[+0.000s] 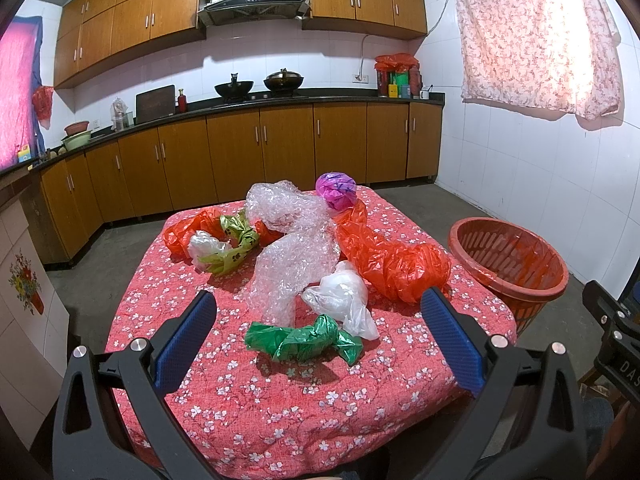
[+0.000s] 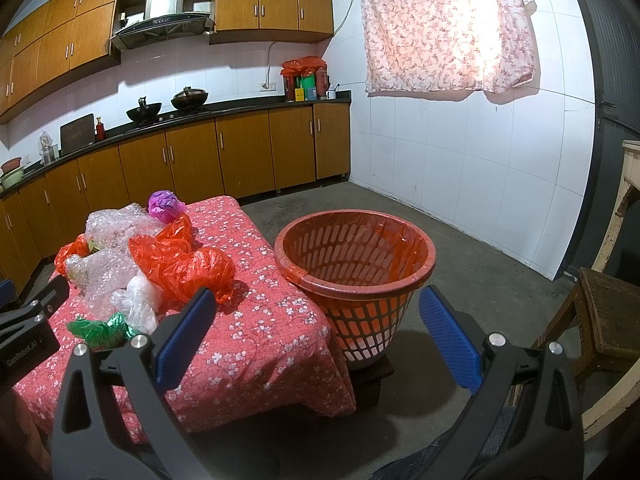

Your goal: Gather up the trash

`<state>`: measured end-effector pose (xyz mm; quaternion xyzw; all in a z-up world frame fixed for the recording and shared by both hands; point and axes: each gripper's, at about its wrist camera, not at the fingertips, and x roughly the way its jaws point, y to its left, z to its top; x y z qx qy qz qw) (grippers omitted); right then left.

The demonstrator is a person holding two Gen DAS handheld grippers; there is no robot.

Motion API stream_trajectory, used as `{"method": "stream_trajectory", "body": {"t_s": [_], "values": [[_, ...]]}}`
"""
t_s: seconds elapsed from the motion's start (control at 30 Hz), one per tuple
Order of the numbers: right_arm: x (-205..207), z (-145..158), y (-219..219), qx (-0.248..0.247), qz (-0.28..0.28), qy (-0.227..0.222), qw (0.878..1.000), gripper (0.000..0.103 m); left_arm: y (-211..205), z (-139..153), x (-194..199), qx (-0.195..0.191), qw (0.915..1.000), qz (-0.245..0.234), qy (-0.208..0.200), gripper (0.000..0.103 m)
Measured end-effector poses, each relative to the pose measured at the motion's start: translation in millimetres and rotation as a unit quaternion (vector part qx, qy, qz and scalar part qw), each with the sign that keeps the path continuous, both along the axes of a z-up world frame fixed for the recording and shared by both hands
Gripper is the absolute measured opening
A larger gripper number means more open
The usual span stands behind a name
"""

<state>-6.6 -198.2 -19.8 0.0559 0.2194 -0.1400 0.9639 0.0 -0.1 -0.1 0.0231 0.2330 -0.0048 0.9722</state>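
Nearest the lens, the left gripper [image 1: 318, 312] hovered with its jaws spread wide and nothing between them, just short of the green bag [image 1: 304, 338] on the red floral tablecloth [image 1: 280, 408]. Taking that green bag as the landmark: a white bag [image 1: 344, 300] touched it on the far side, bubble wrap [image 1: 288, 248] sprawled beyond that, and a long orange bag [image 1: 384, 258] lay beyond and toward the basket [image 1: 516, 264], which stood off the table's edge, empty but for its liner. No trash had yet been collected.

The right gripper [image 2: 316, 312] was likewise spread and empty, facing the basket.

Risks noted — thin film may slip from the pads or trail out of the grip; a pinch on the green bag could drag the white bag along and drop it short of the basket; the light basket might tip if struck.
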Motion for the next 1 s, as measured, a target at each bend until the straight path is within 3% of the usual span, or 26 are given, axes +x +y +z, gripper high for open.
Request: {"method": "stream_trajectory", "body": {"t_s": [1.0], "values": [[2.4,-0.8,2.6,-0.003,0.001,0.005,1.000,0.099,2.0,-2.5,1.4,0.005,1.0000,0.006,0.003,0.101]]}}
